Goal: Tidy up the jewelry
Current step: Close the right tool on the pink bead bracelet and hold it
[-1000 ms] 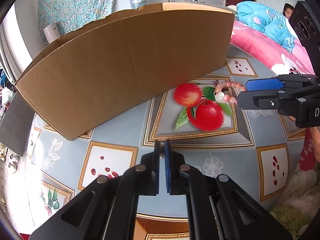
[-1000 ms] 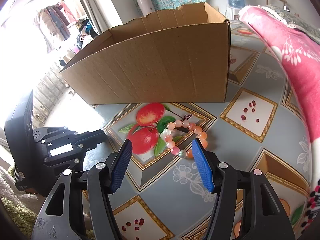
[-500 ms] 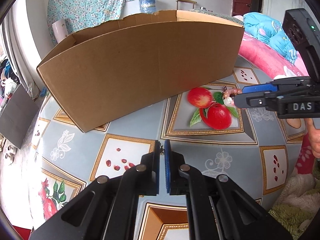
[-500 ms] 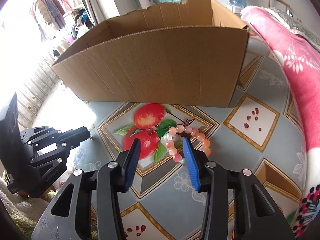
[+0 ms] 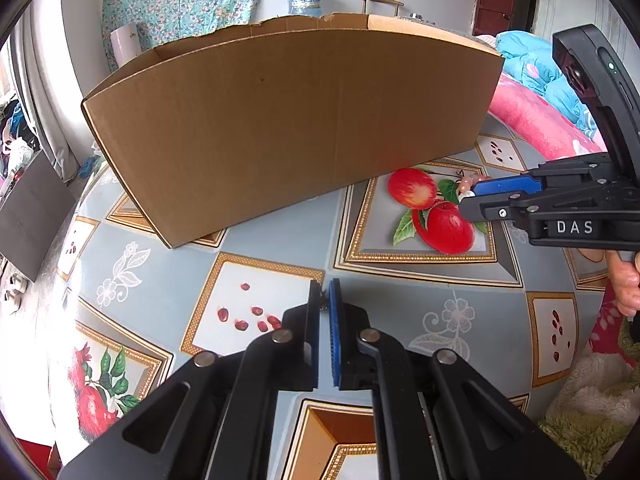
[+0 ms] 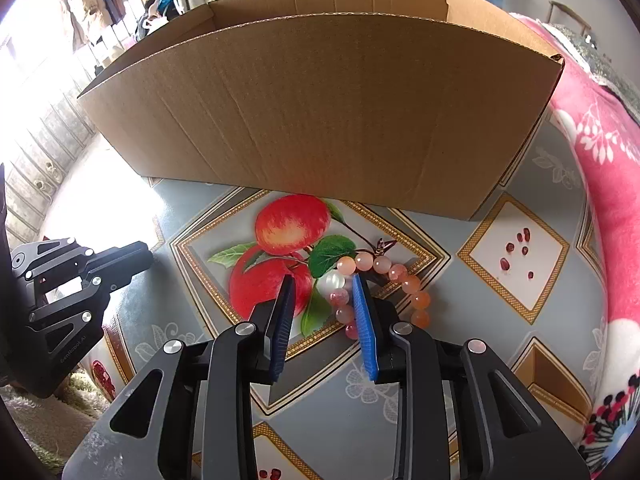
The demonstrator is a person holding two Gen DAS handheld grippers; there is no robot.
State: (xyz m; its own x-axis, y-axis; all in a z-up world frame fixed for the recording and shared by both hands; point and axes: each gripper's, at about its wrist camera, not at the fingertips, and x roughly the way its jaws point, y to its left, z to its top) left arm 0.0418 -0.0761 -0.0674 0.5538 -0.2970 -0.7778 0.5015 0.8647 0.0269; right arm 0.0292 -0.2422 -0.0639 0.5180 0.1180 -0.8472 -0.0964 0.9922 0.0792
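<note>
Pink-orange bead bracelet [image 6: 380,280] lies flat on fruit-print tablecloth [image 6: 516,332], beside printed apples, just in front of open cardboard box [image 6: 320,112]. Right gripper [image 6: 323,284] low over it, blue pads parted, bracelet's left arc between them, right pad inside the loop; not yet clamped. Left gripper [image 5: 325,292] well to the left, above tablecloth, fingers nearly together, holding nothing.

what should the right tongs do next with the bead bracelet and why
Probably close. The right tongs are open, with the bead bracelet's near side lying between the pads on the tablecloth, not yet gripped; the cardboard box waits just behind.
</note>
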